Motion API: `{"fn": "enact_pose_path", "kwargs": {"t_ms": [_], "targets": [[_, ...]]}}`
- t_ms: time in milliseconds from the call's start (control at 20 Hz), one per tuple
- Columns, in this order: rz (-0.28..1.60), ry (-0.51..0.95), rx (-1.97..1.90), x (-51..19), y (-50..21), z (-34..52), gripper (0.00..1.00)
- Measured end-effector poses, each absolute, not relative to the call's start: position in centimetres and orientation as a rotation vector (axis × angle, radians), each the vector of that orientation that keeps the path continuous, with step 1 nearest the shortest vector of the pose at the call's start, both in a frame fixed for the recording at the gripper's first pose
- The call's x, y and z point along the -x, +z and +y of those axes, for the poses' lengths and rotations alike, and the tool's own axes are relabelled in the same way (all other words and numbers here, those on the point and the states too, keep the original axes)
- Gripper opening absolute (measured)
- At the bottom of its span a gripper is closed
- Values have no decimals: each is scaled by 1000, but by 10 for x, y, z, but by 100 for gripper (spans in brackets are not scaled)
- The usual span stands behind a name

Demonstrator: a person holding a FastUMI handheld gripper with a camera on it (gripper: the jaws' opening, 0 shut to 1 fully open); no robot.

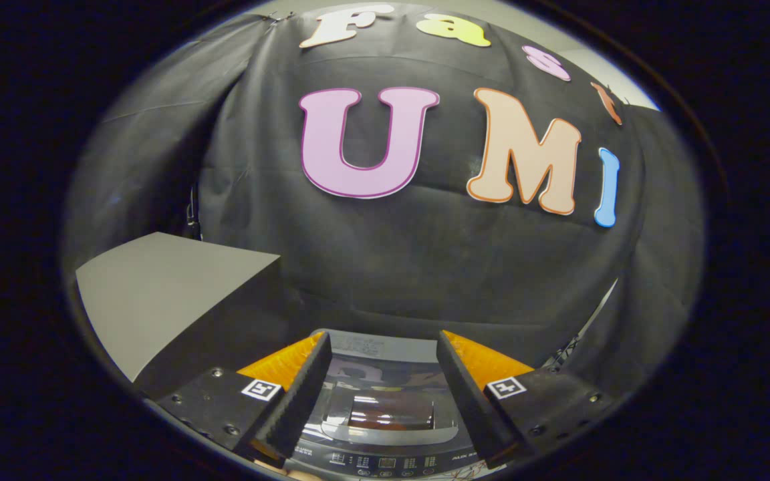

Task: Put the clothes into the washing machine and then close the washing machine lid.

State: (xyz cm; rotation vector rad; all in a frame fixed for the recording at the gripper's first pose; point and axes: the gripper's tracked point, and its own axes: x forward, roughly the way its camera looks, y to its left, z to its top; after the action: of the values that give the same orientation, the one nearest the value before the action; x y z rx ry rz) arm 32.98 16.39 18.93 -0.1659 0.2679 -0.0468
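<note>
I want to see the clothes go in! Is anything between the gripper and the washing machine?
Nothing visible is in the way. The gripper is open and holds nothing, right above the washing machine, whose glass lid looks shut. A grey box stands off to the side.

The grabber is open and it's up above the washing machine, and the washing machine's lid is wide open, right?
Almost. The gripper is open with nothing between its fingers, and it does hang above the washing machine. But the lid is not wide open: the gripper view shows it lying flat and closed, its glossy window mirroring the booth, with the control panel nearest the fingers.
</note>
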Motion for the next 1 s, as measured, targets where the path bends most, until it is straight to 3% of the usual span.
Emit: {"fn": "enact_pose_path", "kwargs": {"t_ms": [1000], "targets": [[33,-48,207,-263,264,147,96]]}}
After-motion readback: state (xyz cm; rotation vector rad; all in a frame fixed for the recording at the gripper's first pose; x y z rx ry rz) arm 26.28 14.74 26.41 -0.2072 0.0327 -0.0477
